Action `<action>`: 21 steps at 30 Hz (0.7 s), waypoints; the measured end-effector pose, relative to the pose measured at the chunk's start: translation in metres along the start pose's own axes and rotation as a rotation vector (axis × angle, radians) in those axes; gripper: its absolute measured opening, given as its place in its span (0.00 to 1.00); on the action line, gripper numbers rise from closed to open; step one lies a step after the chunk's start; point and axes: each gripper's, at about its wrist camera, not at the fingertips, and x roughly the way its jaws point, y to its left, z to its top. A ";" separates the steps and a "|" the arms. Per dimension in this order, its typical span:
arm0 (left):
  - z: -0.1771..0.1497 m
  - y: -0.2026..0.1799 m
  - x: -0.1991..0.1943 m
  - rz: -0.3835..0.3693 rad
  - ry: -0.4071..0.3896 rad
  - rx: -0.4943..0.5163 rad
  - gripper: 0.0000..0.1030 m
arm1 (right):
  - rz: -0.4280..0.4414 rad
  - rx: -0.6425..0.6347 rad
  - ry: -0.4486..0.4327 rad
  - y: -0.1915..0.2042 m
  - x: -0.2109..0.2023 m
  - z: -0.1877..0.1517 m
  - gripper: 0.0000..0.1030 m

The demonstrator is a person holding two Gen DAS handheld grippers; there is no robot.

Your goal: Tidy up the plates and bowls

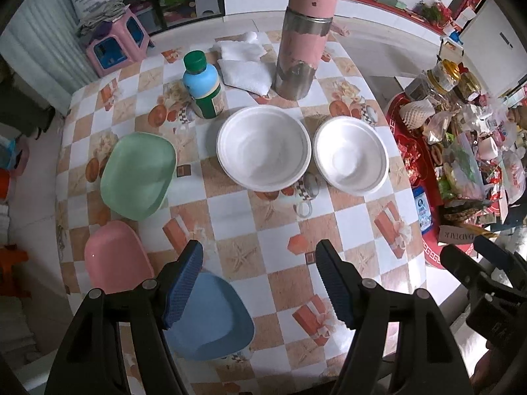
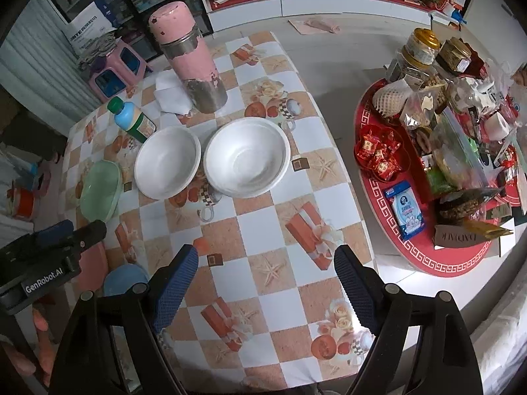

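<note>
Two white foam bowls stand side by side mid-table: a larger one [image 1: 263,147] [image 2: 168,162] and one to its right [image 1: 350,155] [image 2: 247,156]. Along the table's left edge lie a green plate [image 1: 138,174] [image 2: 100,189], a pink plate [image 1: 117,258] [image 2: 95,263] and a blue plate [image 1: 210,319] [image 2: 126,278]. My left gripper [image 1: 260,283] is open and empty, above the near table beside the blue plate. My right gripper [image 2: 266,288] is open and empty over the near right of the table. Each gripper shows in the other's view, the right [image 1: 477,263] and the left [image 2: 70,233].
A tall pink and steel thermos [image 1: 304,36] [image 2: 191,59], a green-capped bottle [image 1: 202,85] [image 2: 131,118] and folded white cloths [image 1: 245,65] stand at the far end. A round red table [image 2: 428,253] crowded with jars and snacks stands to the right. A pink stool [image 1: 115,46] is beyond.
</note>
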 end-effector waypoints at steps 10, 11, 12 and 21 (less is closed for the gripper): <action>-0.007 -0.014 -0.006 -0.020 0.006 0.035 0.72 | 0.009 -0.002 0.009 0.002 -0.005 -0.011 0.83; -0.006 -0.016 -0.007 -0.021 0.004 0.041 0.72 | 0.009 0.000 0.009 0.001 -0.005 -0.011 0.83; -0.005 -0.018 -0.008 -0.021 0.000 0.048 0.72 | 0.007 0.005 0.007 0.000 -0.007 -0.011 0.83; -0.005 -0.030 -0.012 -0.020 -0.008 0.094 0.72 | 0.013 0.049 -0.020 -0.010 -0.016 -0.009 0.83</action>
